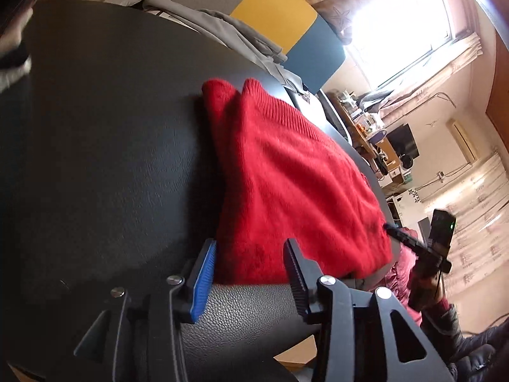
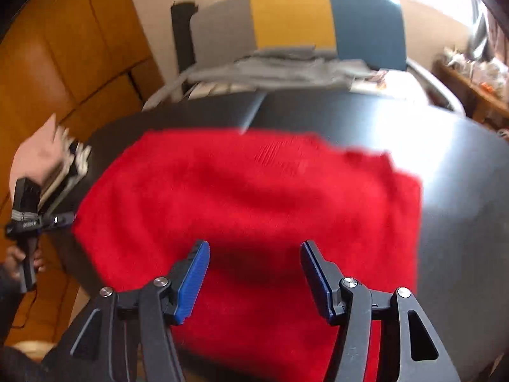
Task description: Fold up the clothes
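A red knit sweater (image 1: 286, 175) lies folded on a black leather table (image 1: 111, 143). My left gripper (image 1: 251, 261) is open, its jaws standing on either side of the sweater's near edge, holding nothing. In the right wrist view the sweater (image 2: 248, 191) spreads across the table (image 2: 445, 175). My right gripper (image 2: 254, 264) is open just above the sweater's near part, empty. The right gripper also shows at the right edge of the left wrist view (image 1: 413, 245), and the left gripper at the left edge of the right wrist view (image 2: 35, 219).
A pile of grey clothes (image 1: 229, 28) lies at the table's far side, before a grey, yellow and blue chair back (image 2: 296, 19). A bright window (image 1: 397, 25) and cluttered shelves (image 1: 366, 121) are to the right. Wooden cabinets (image 2: 63, 63) stand at the left.
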`<control>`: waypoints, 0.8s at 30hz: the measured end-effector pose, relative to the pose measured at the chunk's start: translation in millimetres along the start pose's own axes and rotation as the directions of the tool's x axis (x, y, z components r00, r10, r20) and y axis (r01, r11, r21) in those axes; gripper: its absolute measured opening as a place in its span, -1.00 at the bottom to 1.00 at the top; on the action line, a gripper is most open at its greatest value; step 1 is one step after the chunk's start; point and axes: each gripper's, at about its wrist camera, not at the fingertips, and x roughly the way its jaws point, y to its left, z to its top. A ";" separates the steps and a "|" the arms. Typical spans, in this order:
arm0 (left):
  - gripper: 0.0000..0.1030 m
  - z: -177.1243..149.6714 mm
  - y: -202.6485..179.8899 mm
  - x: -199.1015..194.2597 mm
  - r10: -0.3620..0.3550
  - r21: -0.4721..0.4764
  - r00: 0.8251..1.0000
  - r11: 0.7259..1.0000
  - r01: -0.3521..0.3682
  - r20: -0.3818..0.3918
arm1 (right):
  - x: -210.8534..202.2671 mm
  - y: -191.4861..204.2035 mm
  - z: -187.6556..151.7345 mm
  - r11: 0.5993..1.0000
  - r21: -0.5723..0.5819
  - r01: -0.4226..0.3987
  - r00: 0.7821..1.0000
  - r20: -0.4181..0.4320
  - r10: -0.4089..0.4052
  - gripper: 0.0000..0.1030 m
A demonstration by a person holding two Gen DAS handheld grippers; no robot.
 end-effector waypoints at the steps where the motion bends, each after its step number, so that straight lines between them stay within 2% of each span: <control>1: -0.16 -0.9 -1.3 1.4 -0.002 0.001 1.000 1.000 0.002 0.011 | 2.0 0.9 -6.2 1.000 0.005 -0.003 1.000 -0.013 0.003 0.18; 3: -0.22 -0.1 -5.1 4.7 -0.004 0.006 1.000 1.000 0.004 0.023 | 5.5 2.6 -18.5 1.000 0.014 -0.007 0.999 -0.039 0.008 0.18; 4: -0.35 1.2 -7.4 6.5 0.008 0.015 1.000 1.000 -0.009 0.024 | 4.6 2.7 -23.2 1.000 0.017 -0.001 0.999 -0.047 0.002 0.18; 5: -0.67 2.9 -9.9 8.1 0.027 0.029 0.999 0.999 -0.028 0.025 | 7.1 0.2 -24.9 1.000 0.012 0.013 0.998 -0.057 -0.012 0.18; 6: -0.88 4.8 -11.6 10.5 0.051 0.042 0.998 0.998 -0.052 0.021 | 8.2 1.2 -27.3 0.999 -0.001 0.034 0.997 -0.066 -0.034 0.18; 15: -0.90 1.9 -4.8 3.2 0.221 0.160 0.975 0.964 -0.214 -0.027 | 14.3 -12.5 -41.9 0.977 -0.097 0.190 0.971 -0.125 -0.202 0.21; 17: -0.89 -0.1 -1.2 1.3 0.213 0.144 0.977 0.968 -0.208 -0.023 | 14.4 -21.6 -43.7 0.973 -0.096 0.211 0.967 -0.125 -0.222 0.30; 22: -0.81 -11.2 -10.3 -8.0 0.192 0.126 0.981 0.974 -0.189 -0.012 | 13.8 -28.4 -45.9 0.976 -0.072 0.204 0.973 -0.098 -0.210 0.34; 24: -0.73 -14.9 -13.5 -17.5 0.200 0.106 0.980 0.974 -0.201 0.019 | 11.4 -31.4 -47.8 0.980 -0.051 0.191 0.977 -0.087 -0.195 0.35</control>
